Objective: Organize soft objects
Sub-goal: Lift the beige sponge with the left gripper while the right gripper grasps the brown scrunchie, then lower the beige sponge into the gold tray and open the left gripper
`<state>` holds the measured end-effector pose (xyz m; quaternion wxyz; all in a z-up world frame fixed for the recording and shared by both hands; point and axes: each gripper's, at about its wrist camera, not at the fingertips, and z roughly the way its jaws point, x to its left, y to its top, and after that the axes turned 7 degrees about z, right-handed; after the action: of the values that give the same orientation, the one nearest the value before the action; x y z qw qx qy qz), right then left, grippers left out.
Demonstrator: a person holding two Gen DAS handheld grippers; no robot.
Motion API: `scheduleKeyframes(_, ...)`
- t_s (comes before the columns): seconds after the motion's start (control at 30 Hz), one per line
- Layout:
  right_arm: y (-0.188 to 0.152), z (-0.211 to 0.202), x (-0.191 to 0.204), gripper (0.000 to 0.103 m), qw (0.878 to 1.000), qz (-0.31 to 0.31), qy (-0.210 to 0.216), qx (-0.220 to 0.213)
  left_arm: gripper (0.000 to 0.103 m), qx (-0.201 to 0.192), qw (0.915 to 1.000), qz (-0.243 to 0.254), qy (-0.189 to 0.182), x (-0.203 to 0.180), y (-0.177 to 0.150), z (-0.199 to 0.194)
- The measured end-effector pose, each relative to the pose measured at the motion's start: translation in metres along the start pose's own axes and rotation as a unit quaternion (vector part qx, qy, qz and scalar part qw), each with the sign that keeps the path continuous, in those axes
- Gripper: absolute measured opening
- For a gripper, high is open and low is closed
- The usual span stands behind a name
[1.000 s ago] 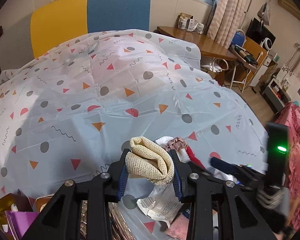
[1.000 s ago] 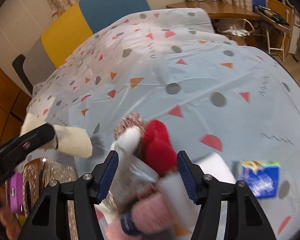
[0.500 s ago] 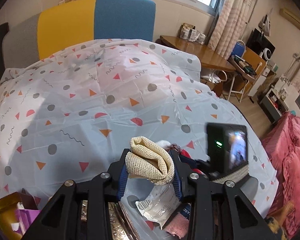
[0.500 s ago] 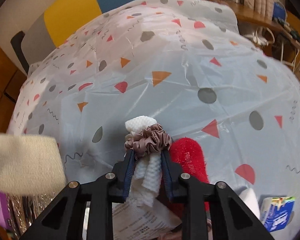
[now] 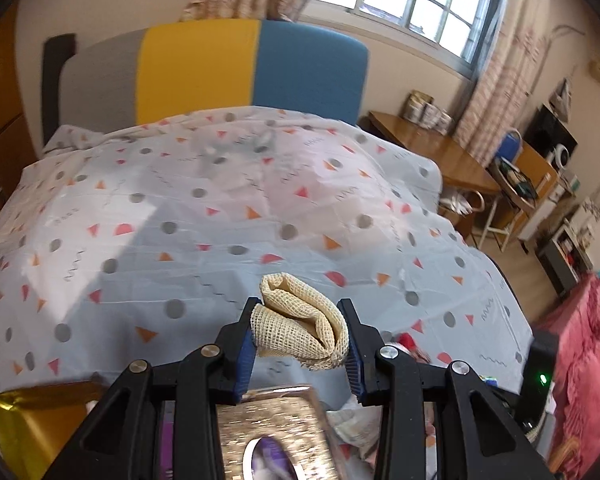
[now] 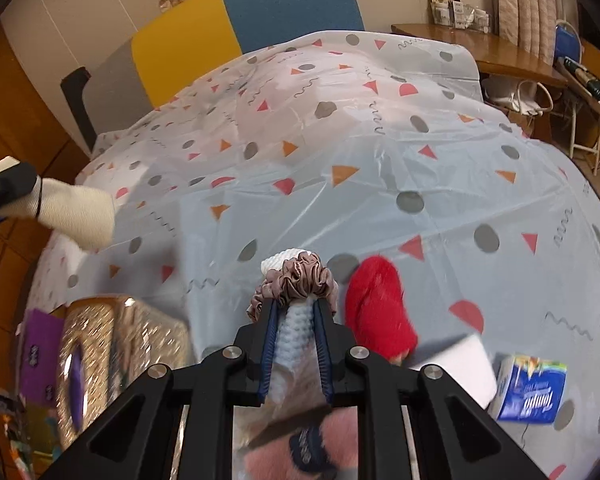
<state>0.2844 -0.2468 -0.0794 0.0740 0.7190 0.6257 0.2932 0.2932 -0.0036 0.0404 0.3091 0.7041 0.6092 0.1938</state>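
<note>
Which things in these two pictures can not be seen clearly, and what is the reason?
- Pink fluffy item, right wrist view: cut off by the bottom edge, partly behind the right gripper.
- Glittery box, left wrist view: blurred, flanked by the left gripper.
- Purple packet, right wrist view: print blurred.

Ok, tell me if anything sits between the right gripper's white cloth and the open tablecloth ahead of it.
Nothing visible does. The right gripper holds the white cloth with a scrunchie around it; the tablecloth ahead is bare. The red fuzzy item lies off to the right.
</note>
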Motion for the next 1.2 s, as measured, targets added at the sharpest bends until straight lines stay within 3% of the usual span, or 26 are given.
scheduleKeyframes(0.23,-0.04,-0.011,0.003,0.018,0.999,-0.018,0.004,0.026,0.038,-0.013,0.999,-0.036,0.024,0.056,-0.014,-0.031)
scheduleKeyframes(0.37,-0.062,-0.006,0.003,0.017,0.999,-0.035,-0.022,0.031,0.038,-0.021,0.9971,-0.063,0.038,0.094,-0.029,-0.05)
scheduleKeyframes(0.47,-0.067,-0.001,0.001,0.017,0.998,-0.037,-0.038,0.025,0.038,-0.028,0.9945,-0.086,0.053,0.125,-0.048,-0.066)
scheduleKeyframes(0.63,-0.068,0.0,-0.005,0.017,0.999,-0.025,-0.026,0.019,0.038,-0.026,0.9882,-0.133,0.071,0.174,-0.087,-0.082)
scheduleKeyframes(0.8,-0.069,0.0,-0.006,0.017,0.999,-0.024,-0.027,0.016,0.038,-0.004,0.9788,-0.18,0.098,0.22,-0.131,-0.08)
scheduleKeyframes(1.03,-0.07,-0.001,-0.004,0.017,0.999,-0.031,-0.031,0.011,0.038,0.039,0.9738,-0.2,0.1,0.237,-0.176,-0.06)
scheduleKeyframes(1.2,-0.07,-0.001,-0.003,0.017,0.999,-0.036,-0.034,0.009,0.041,0.054,0.9736,-0.202,0.093,0.232,-0.185,-0.043)
